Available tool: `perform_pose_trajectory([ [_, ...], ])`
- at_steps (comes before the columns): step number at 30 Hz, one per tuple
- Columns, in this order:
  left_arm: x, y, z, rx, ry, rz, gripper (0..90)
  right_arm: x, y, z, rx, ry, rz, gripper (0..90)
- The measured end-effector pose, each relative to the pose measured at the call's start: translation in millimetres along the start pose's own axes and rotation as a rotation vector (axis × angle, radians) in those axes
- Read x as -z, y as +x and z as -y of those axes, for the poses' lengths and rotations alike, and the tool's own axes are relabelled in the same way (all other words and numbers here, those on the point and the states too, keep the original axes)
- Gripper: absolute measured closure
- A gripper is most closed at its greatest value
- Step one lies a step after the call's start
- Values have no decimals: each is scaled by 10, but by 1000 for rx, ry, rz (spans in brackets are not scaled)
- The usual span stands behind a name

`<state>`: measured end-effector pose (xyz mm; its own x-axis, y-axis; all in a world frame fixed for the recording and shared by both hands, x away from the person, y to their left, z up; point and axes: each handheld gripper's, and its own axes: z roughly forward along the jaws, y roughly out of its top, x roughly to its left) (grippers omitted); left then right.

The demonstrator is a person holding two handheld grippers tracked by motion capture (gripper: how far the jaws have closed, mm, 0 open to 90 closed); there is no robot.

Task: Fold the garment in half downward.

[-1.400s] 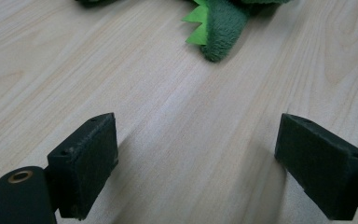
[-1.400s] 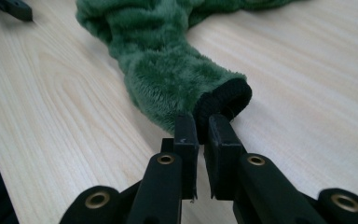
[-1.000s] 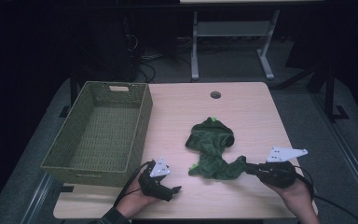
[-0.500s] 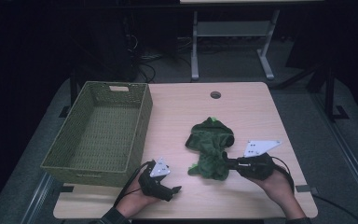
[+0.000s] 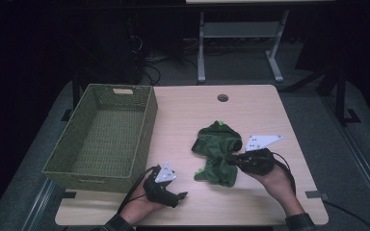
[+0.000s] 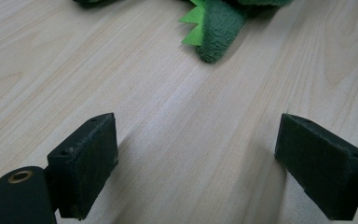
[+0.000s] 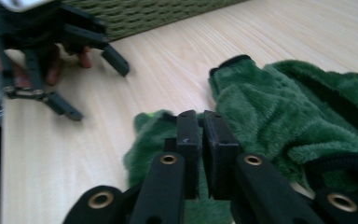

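Right gripper view shows my right gripper (image 7: 199,154) pinched together on the fuzzy green plush garment (image 7: 279,126), while high view shows it lengthwise front-to-back mid-table, my left gripper (image 5: 180,196) gaping empty.

Crumpled green plush garment (image 5: 218,153), lying on table's right half

From above, your tabletop (image 5: 250,115) sits evenly lit while the room behind it falls nearly black. Soft shadows pool under the basket (image 5: 103,134). In the left gripper view, wood grain reads sharp and bright; in the right gripper view, your near jaws and the far left hand-held gripper (image 7: 79,70) blur softly.
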<state>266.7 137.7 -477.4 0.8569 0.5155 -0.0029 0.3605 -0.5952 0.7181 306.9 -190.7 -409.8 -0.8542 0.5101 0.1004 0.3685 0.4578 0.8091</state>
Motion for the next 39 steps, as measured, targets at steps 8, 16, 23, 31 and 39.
perform_pose_trajectory([
  [8,2,2,0,-3,3,0,123,-289,-83,7,-29,52,-35,894],
  [16,2,-2,1,1,2,1,123,-621,-77,117,-36,218,-49,900],
  [23,1,-2,-2,0,3,-2,124,-650,-63,142,-47,224,-38,900],
  [31,-10,-9,-77,15,51,-24,136,-466,-113,80,-82,159,-8,763],
  [39,48,23,-228,32,18,-2,156,-218,-158,-9,-91,88,12,620],
])
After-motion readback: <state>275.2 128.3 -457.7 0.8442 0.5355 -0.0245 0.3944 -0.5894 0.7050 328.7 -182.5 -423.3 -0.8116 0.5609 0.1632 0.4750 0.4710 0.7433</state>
